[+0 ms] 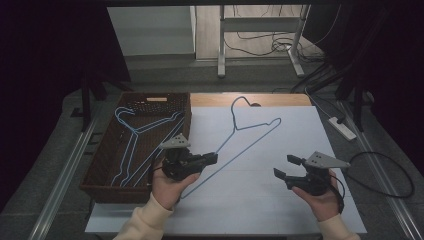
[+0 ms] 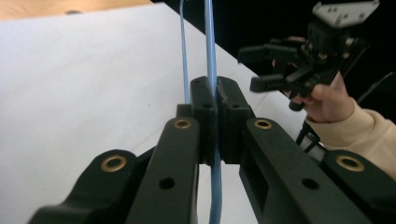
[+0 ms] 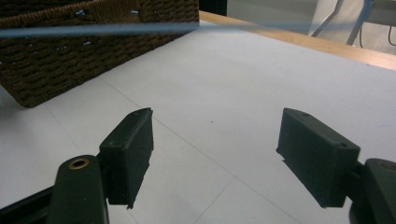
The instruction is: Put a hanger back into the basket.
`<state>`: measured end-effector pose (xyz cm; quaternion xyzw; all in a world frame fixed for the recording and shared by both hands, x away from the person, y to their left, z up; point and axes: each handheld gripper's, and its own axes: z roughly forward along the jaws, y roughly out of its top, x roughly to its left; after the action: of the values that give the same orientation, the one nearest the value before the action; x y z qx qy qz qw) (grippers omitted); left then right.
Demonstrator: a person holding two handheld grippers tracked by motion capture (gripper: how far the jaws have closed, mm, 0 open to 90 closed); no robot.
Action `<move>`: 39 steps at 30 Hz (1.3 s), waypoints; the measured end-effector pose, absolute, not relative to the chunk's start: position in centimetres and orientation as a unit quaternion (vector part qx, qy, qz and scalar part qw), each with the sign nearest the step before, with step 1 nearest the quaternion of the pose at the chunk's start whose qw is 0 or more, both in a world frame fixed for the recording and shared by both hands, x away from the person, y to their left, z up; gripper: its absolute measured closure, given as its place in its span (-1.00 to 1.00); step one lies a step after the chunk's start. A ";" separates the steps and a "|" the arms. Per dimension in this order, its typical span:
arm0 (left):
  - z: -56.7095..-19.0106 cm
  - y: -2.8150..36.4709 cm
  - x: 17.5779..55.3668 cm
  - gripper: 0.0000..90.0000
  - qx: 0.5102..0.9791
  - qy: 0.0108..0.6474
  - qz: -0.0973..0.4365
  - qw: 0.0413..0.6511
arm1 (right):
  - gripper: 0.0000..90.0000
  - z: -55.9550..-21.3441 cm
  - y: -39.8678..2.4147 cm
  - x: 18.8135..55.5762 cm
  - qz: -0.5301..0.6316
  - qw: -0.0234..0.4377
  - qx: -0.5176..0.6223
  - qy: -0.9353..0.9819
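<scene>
High view: blue wire hanger (image 1: pixel 245 131) out over the white sheet (image 1: pixel 280 150) on the table (image 1: pixel 280 99), hook end toward the far edge near the wooden strip, long bottom wire running down and left to the left gripper (image 1: pixel 212 159). Pinched there — jaws clenched on the wire, nothing but blue line between the pads. Held in the person's left hand (image 1: pixel 170 187), cream sleeve (image 1: pixel 142 222) coming in from the bottom, grey three-cornered plate on top of the gripper.

Left gripper view: same wire (image 2: pixel 211 56) clamped tight between the two black pads, running straight up and away over the white sheet, a second thin blue strand just beside it at the left. Farther off at the upper right, the right gripper (image 2: pixel 257 67) with jaws apart, in the other hand (image 2: pixel 327 100).

Right gripper (image 1: pixel 287 167) in the high view well apart from the hanger, over the sheet's right part, jaws released and wide — nothing between them. Right gripper view: both pads spread over bare white sheet (image 3: pixel 261 79), a blurred blue wire (image 3: pixel 140 29) crossing the top of the picture.

At the left of the table, dark wicker basket (image 1: pixel 97 172), touching the sheet's left edge, with more blue hangers (image 1: pixel 135 137) lying inside. Seen again in the right gripper view as a woven wall (image 3: pixel 70 51) at the upper left.
</scene>
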<state>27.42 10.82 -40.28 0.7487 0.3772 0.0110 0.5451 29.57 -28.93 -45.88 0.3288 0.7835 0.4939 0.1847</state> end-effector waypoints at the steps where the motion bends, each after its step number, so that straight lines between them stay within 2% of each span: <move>1: -40.1 11.2 27.4 0.93 0.745 0.379 0.013 0.549 | -0.39 -46.0 -28.9 29.6 0.492 0.184 0.330 0.784; 21: -38.2 19.7 27.5 0.93 0.708 0.404 0.075 0.574 | -0.40 -47.1 -28.6 30.0 0.463 0.178 0.336 0.801; 39: -38.2 26.9 27.9 0.93 0.674 0.441 0.116 0.581 | -0.41 -47.6 -29.0 30.1 0.458 0.174 0.345 0.800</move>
<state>27.86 26.86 -38.21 0.6741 0.4414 0.1157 0.5809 30.15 -29.01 -47.61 0.3453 0.8004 0.4581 0.1739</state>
